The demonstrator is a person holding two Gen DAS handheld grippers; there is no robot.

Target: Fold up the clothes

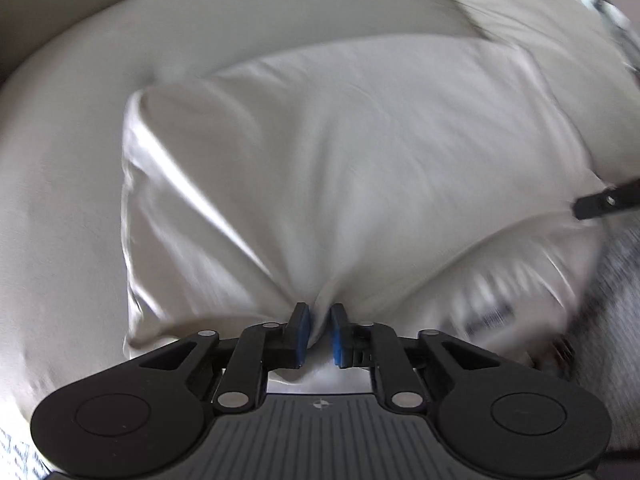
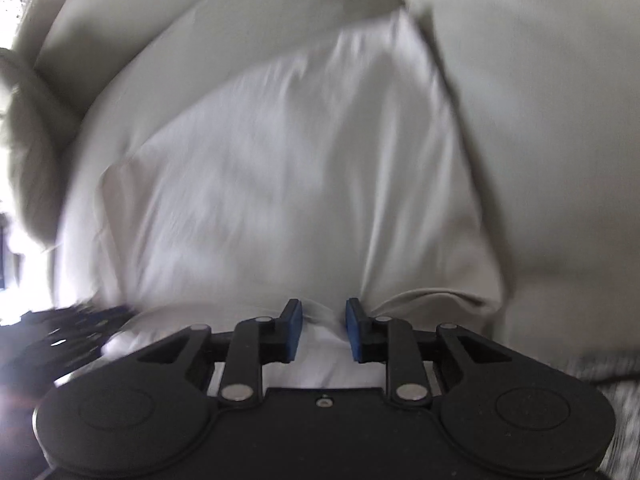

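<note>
The left gripper is seen from just behind its two black fingers, each faced with a blue pad. A bunched ridge of white cloth is pinched between the pads, which are drawn close together with only the gathered fabric between them. From that pinch, creases fan outward across a white garment, thin and smooth, with soft folds and a rounded folded edge at its left side. The garment is spread over a pale beige sheet, matte and lightly rumpled, which fills most of the view. Near the lower right, a printed label is suggested on the white cloth, though motion blur leaves it unreadable. At the far right edge, a black finger of the right gripper is seen against the cloth.

In the right wrist view, the right gripper is shown with the same black fingers and blue pads. They are set somewhat wider apart, and a thicker fold of the white garment is clamped between them, with puckers drawn toward each pad. The garment is stretched away in a broad, tapering panel over the beige sheet. At the left edge, a rounded beige cushion is seen. Grey speckled fabric is visible at the lower right.
</note>
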